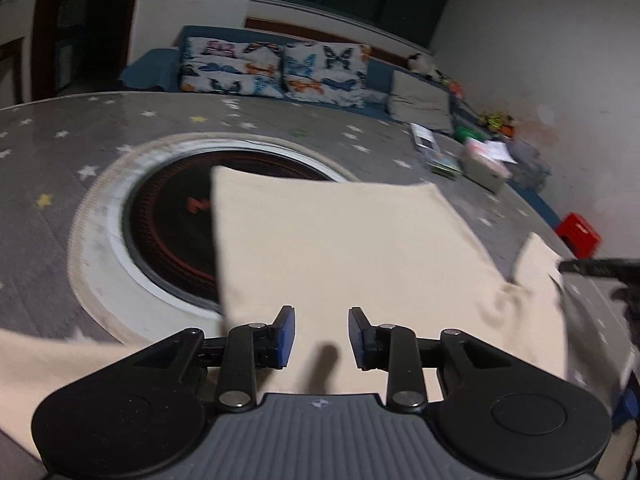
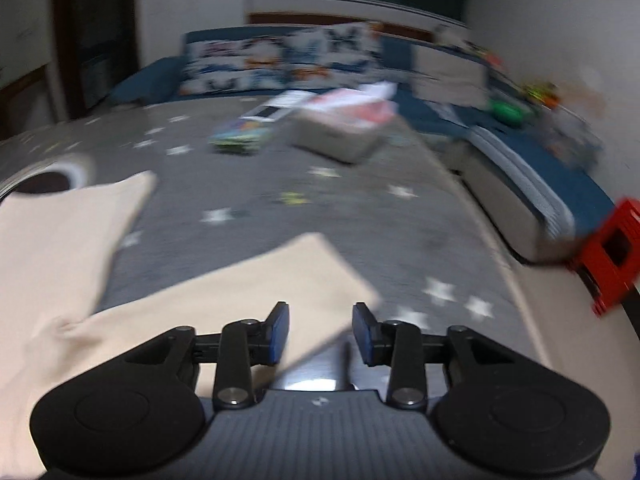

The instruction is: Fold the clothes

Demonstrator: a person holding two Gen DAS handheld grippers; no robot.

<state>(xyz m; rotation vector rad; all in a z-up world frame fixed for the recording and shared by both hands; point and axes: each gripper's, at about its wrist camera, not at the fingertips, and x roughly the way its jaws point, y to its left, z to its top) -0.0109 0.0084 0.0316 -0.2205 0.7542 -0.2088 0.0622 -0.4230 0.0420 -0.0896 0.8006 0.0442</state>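
My left gripper point(image 1: 322, 336) hangs over the cream garment point(image 1: 340, 248), its blue-padded jaws parted with nothing clamped between them; the cloth lies flat beneath the gap. To the left of that cloth sits a round black inset with a pale ring point(image 1: 160, 232), and the garment's far left corner overlaps it. The garment is spread on a grey table cover dotted with stars point(image 1: 60, 140). Its right side bunches up into a sleeve point(image 1: 536, 264), and past that, at the frame's right edge, a dark bit of my other tool shows.

In the right wrist view, which is blurred, the body of the garment lies at the left and the sleeve point(image 2: 280, 276) stretches across under my right gripper point(image 2: 320, 334). Those jaws also stand apart, gripping nothing; the sleeve's edge runs below the gap, with bare table cover to the right. Further right, a red crate point(image 2: 612, 256) sits by the table's edge.
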